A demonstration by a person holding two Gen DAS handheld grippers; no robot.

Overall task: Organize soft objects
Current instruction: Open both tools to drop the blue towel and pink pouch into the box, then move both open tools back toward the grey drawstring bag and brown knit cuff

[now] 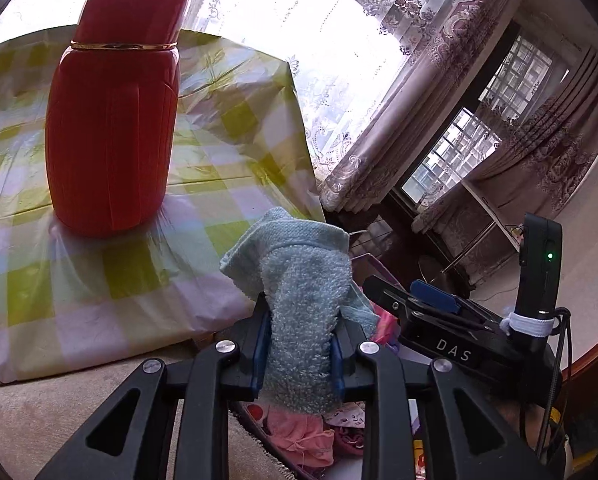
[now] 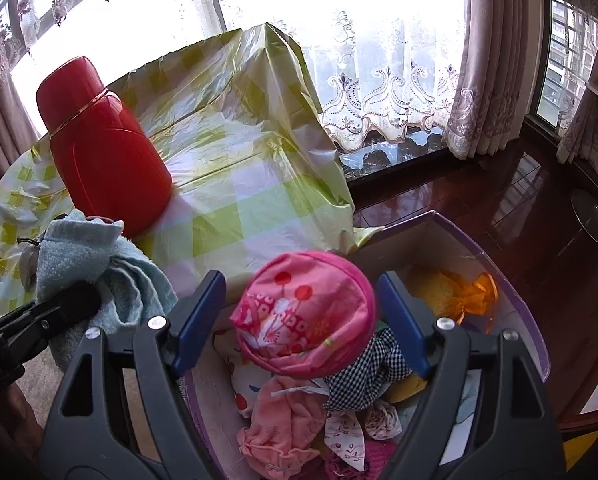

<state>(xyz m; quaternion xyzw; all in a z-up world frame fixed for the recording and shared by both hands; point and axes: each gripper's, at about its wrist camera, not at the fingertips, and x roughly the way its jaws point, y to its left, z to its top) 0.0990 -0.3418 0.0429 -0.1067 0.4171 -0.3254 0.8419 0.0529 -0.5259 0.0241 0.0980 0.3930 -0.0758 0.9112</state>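
- Blue towel (image 1: 299, 320) is sitting pinched between the pads of the left tongs (image 1: 297, 354), hanging above the box's near edge, just beside the table (image 1: 147, 264).
- Right tongs (image 2: 301, 320) are standing wide around the pink cap (image 2: 305, 312) without pressing it; the cap is resting atop the clothes in the purple box (image 2: 511, 276).
- Judging the step: the towel is going into the box, so carry it clear over the rim before letting go.
- Red flask (image 1: 115, 112) is standing near; keep the towel off it.
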